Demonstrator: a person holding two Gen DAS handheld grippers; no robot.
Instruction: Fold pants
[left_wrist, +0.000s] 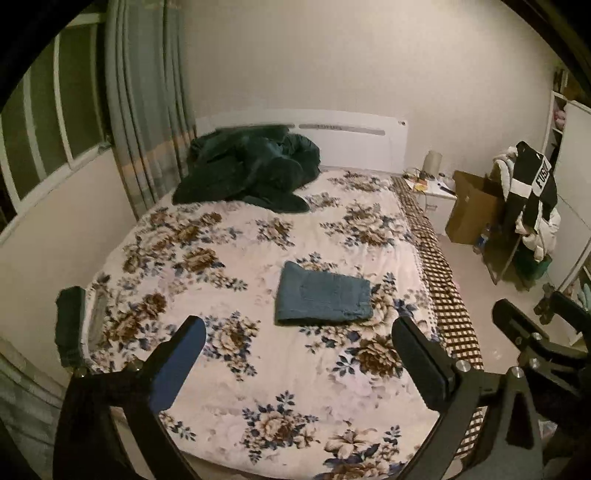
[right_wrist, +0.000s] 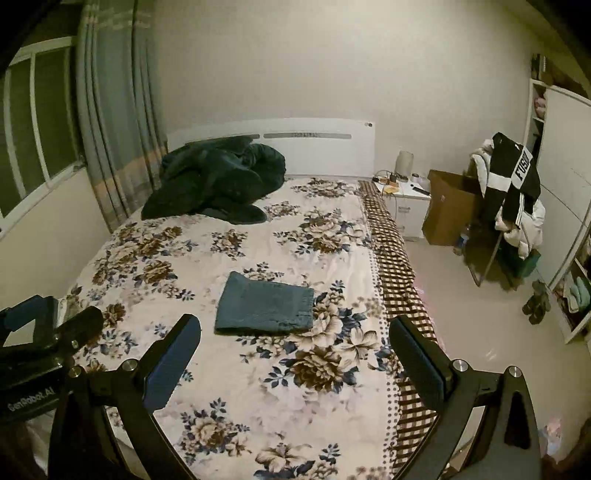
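Both wrist views look from the foot of the bed toward the headboard, tilted slightly down, standing well back. Left view sits left of the right one: right gripper shows at its right edge, left gripper at the right view's left edge. Shared: bedspread, folded pants, dark blanket, nightstand.

The pants are blue denim, folded into a compact, flat, roughly rectangular bundle with a stitched back pocket showing on top, its thick rounded fold along the near edge, lying on the floral bedspread near the middle of the bed, toward its right side.
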